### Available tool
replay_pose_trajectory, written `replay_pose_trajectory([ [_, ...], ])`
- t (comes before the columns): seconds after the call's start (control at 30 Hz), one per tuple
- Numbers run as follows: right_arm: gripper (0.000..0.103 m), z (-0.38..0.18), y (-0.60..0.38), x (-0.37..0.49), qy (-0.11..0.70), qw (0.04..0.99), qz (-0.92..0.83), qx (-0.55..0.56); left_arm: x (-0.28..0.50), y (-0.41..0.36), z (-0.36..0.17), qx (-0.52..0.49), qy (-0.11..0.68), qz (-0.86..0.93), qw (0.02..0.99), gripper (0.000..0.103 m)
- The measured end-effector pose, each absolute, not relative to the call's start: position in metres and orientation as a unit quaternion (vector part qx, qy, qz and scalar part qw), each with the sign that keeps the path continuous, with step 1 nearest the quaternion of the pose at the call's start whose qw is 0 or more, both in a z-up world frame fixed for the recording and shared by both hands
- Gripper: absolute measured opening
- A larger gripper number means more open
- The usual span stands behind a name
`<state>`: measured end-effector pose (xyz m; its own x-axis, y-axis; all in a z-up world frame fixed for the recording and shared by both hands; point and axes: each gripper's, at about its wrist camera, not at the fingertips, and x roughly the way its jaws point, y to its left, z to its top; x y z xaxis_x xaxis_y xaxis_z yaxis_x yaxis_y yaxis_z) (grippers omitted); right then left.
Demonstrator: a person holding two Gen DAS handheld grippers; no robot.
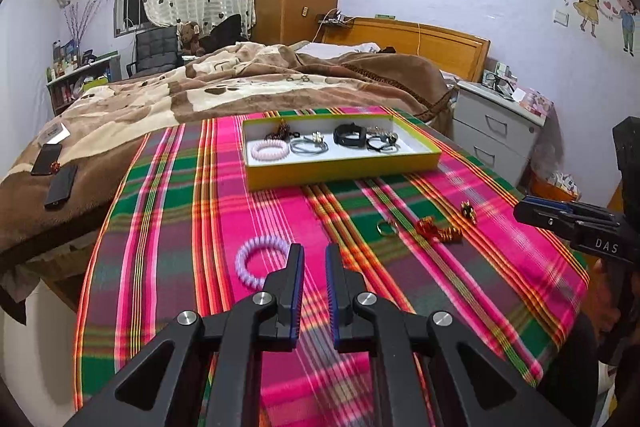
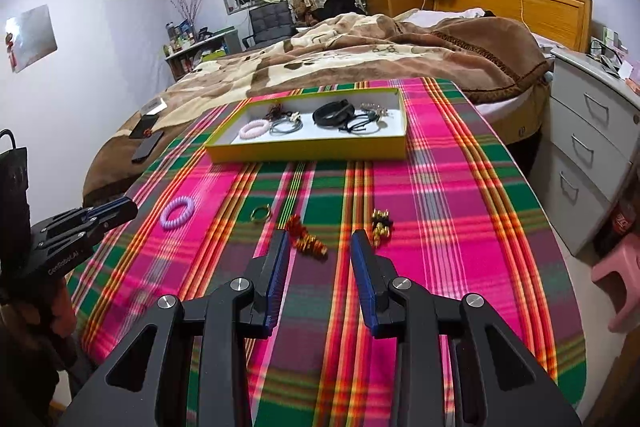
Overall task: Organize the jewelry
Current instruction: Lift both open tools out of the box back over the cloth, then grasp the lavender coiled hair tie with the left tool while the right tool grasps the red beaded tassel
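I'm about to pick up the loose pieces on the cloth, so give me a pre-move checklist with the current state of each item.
1. Left gripper empty, slightly open: ok.
2. Right gripper open, empty: ok.
3. Purple coil bracelet beside left fingers, not between them: not ok.
4. Red-gold beads ahead between the right fingers: ok.
5. Yellow tray has free space at its near side: ok.
6. Gold ring lying flat or tilted: cannot tell.

Bright, even indoor light, strong fisheye warp

Both views bend hard at the edges, with black corners; the cloth [image 1: 280, 219] blurs slightly near the lens, and shadows stay soft.
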<state>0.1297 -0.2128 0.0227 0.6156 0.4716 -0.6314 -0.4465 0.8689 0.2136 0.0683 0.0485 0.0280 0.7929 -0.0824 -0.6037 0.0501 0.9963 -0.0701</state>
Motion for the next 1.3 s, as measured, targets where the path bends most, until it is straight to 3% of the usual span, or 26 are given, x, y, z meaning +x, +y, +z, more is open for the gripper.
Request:
replay_pose_trajectory([
  [0.4, 0.032, 0.012, -0.206, 0.118, 0.367, 0.891, 0.266, 0.007, 0.06, 0.058, 0.018, -0.028, 0.332, -0.02, 0.943, 0.01],
  [0.57, 0.033, 0.009, -0.199, 0.123, 0.369, 0.889, 0.27, -0.003, 0.067, 0.065, 0.015, -0.035, 0.336, -0.015, 0.941, 0.02],
  [0.83, 0.033, -0.003, -0.185, 0.141, 0.379, 0.881, 0.28, -0.031, 0.086, 0.079, 0.01, -0.037, 0.347, 0.0, 0.937, 0.02],
  [1.3, 0.034, -0.025, -0.164, 0.175, 0.409, 0.857, 0.299, -0.094, 0.136, 0.1, -0.017, -0.061, 0.417, 0.016, 0.907, 0.024],
])
